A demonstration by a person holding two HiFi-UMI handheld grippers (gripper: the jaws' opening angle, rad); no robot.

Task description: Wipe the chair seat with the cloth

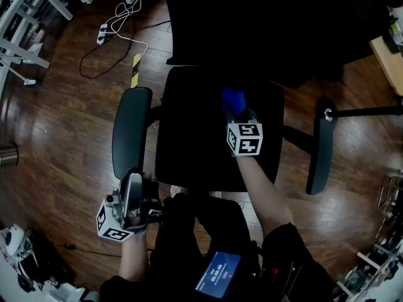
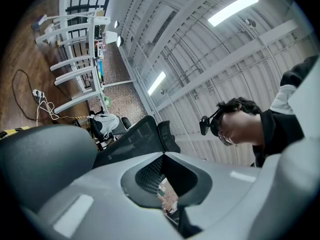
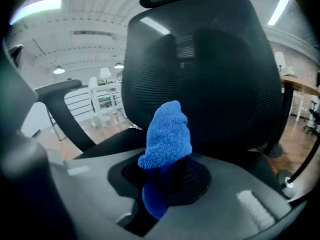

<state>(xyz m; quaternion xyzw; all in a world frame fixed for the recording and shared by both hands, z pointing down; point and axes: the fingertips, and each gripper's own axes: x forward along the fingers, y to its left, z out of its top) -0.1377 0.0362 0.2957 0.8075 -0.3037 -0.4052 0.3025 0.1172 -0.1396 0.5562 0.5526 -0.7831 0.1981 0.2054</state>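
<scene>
Blue fluffy cloth (image 3: pixel 167 134), crumpled upright

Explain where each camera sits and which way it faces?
Head view: on the head, looking down at the chair seat; left gripper, right gripper and forearms show.
Left gripper view: rides that gripper, tilted up at the ceiling; shut jaws, person's head.
Right gripper view: rides that gripper, facing the backrest; jaws grip the cloth.
Shared: the cloth, in head and right gripper views.

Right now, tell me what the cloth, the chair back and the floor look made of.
Cloth: likely blue microfibre or terry, nubby pile. Chair back: dark woven mesh, fine grid showing. Floor: glossy wood or laminate planks, grain and reflections.
</scene>
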